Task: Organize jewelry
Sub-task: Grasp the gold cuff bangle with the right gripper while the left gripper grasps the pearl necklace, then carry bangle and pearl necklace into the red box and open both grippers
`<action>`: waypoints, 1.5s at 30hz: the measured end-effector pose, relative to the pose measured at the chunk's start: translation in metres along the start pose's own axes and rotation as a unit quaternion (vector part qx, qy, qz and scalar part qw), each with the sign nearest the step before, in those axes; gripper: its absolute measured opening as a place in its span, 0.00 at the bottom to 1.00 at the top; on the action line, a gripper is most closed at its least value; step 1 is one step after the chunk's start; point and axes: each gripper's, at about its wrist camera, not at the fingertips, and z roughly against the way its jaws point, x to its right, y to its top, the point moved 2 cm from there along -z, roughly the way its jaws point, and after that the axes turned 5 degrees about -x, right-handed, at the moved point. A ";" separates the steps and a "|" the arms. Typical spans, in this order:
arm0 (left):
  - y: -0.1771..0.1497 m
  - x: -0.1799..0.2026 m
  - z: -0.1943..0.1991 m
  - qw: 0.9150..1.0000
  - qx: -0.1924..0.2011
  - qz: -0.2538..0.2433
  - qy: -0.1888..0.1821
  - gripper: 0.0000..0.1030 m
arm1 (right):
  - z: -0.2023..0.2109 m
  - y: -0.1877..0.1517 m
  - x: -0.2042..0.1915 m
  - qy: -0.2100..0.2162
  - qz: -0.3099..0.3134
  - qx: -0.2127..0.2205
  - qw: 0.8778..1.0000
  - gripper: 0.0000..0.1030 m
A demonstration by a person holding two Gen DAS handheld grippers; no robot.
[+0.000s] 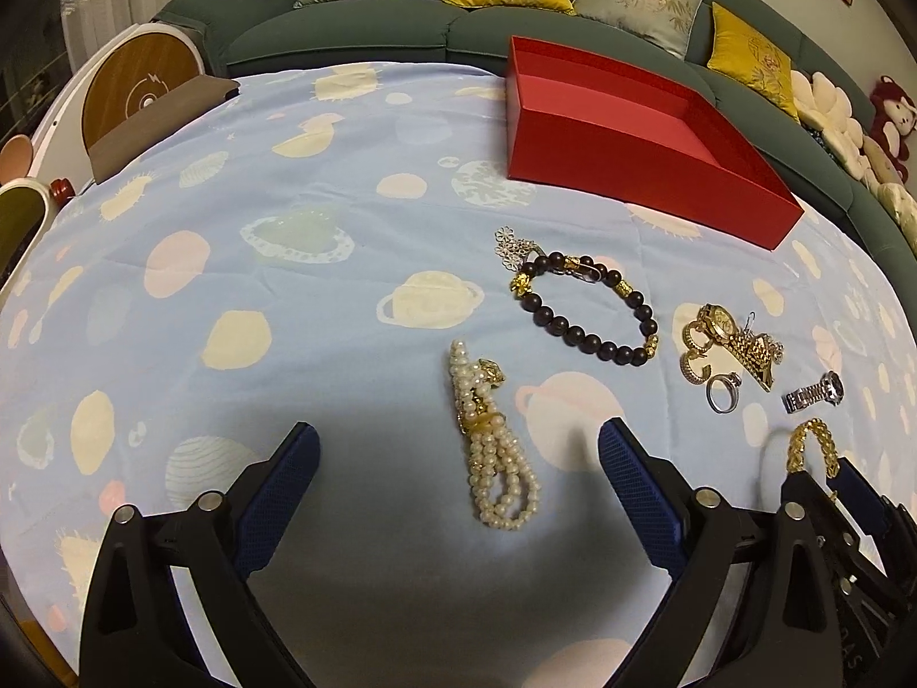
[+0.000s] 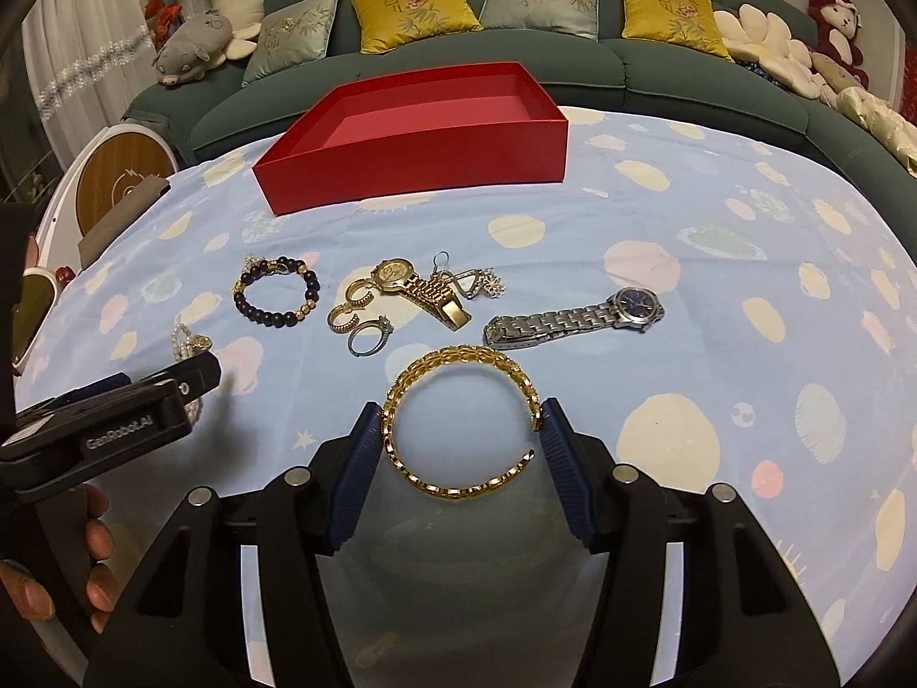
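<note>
Right claw [image 2: 461, 421]: the fingers stand on both sides of the gold chain bracelet [image 2: 464, 418]. The pads touch its outer edge or are very near to it, so you are at the point of gripping it; I judge it as closed on the bracelet, though not firmly.
Left claw [image 1: 458, 458]: released, the fingers wide apart. The pearl bracelet [image 1: 493, 441] lies between them, a little ahead, touching neither finger.
Red box [image 2: 424, 137]: far ahead of both claws, open, with nothing visible inside. I think the jewelry must go there.
How the gold bracelet handles: it looks like a stiff open hoop of smooth metal links. It can slip or rotate between the pads, so hold it across the two opposite sides and press gently.
How the pearls handle: several soft strands, loose and light. Take them at the gold clasp in the middle, or the strands will hang and swing.
Other pieces: beyond the right claw lie a silver watch [image 2: 573, 318], a gold watch [image 2: 418, 286], a ring [image 2: 369, 335] and a dark bead bracelet [image 2: 278, 298].
Hard to see: the small silver pieces beside the gold watch are tangled, and I cannot say what each one is. In the right view the left claw hides most of the pearls.
</note>
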 end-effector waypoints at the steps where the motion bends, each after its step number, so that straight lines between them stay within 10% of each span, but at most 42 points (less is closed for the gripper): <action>1: 0.000 0.001 -0.003 1.000 -0.001 -0.002 0.006 0.80 | 0.001 0.000 0.002 0.001 -0.002 0.000 1.000 0.53; 5: 0.002 0.006 -0.003 0.999 0.014 -0.012 0.029 0.65 | 0.005 -0.002 0.009 0.004 -0.009 -0.003 1.000 0.53; 11: 0.000 0.009 0.002 0.999 0.019 -0.028 0.015 0.14 | 0.013 -0.002 0.014 0.004 -0.012 0.004 1.000 0.53; 31: 0.004 -0.013 0.105 0.987 0.080 -0.051 -0.127 0.12 | 0.070 0.024 -0.012 0.048 0.026 0.067 0.996 0.53; 45: 0.202 0.058 0.098 0.976 0.168 -0.095 -0.103 0.12 | 0.016 0.225 0.004 0.056 0.030 0.081 0.995 0.53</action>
